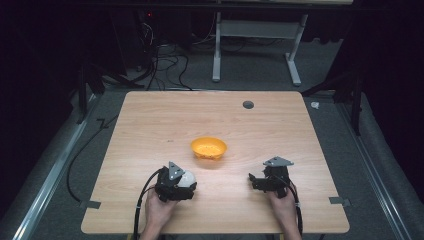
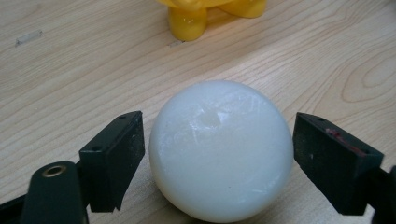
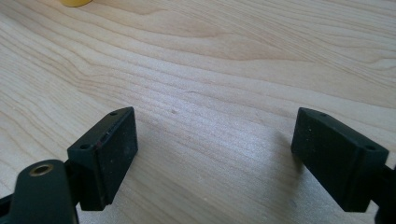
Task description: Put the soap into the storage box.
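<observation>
Grasping of a white ball (image 2: 221, 150) is judged to be the step in hand. Near the front edge of the table (image 1: 150, 115), left of its middle, the left gripper (image 1: 186, 181) is set around the ball, which rests on the wood; its jaws are spread wide, a narrow gap being left on each side, so nothing is held yet. Further in, near the table's centre, a yellow bowl (image 1: 208, 148) is seen. Toward the front right, the right gripper (image 1: 254, 181) is held low over bare wood, jaws wide apart and empty. Closing on the ball, squarely across its widest part, is called for next.
</observation>
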The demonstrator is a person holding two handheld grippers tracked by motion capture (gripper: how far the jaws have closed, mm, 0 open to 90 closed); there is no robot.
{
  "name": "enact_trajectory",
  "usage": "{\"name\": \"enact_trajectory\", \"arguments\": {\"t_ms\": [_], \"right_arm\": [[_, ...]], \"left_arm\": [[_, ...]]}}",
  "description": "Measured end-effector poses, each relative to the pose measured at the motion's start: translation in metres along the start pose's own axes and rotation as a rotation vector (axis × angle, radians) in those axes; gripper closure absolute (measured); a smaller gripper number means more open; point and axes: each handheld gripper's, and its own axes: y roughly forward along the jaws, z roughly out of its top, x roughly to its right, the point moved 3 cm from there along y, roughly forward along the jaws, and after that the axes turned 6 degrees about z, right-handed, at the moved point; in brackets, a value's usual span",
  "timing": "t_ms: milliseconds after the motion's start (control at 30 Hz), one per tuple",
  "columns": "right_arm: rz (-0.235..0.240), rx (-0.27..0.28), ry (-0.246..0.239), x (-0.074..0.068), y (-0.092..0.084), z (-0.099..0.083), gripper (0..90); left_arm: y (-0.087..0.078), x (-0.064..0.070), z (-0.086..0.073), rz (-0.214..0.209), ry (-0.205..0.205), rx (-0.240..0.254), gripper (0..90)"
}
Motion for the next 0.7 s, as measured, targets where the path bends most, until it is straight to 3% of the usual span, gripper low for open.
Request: {"name": "enact_trajectory", "arguments": {"t_ms": [267,700], "right_arm": [[0.0,0.0,0.0,0.0,0.0,0.0,15.3],[0.0,0.0,0.0,0.0,0.0,0.0,15.3]], "left_arm": [[0.0058,0.0012,-0.0005,0.0,0.003,-0.019,23.4],[0.0072,0.0019,-0.0026,0.005,-0.007,0.001,23.8]]}}
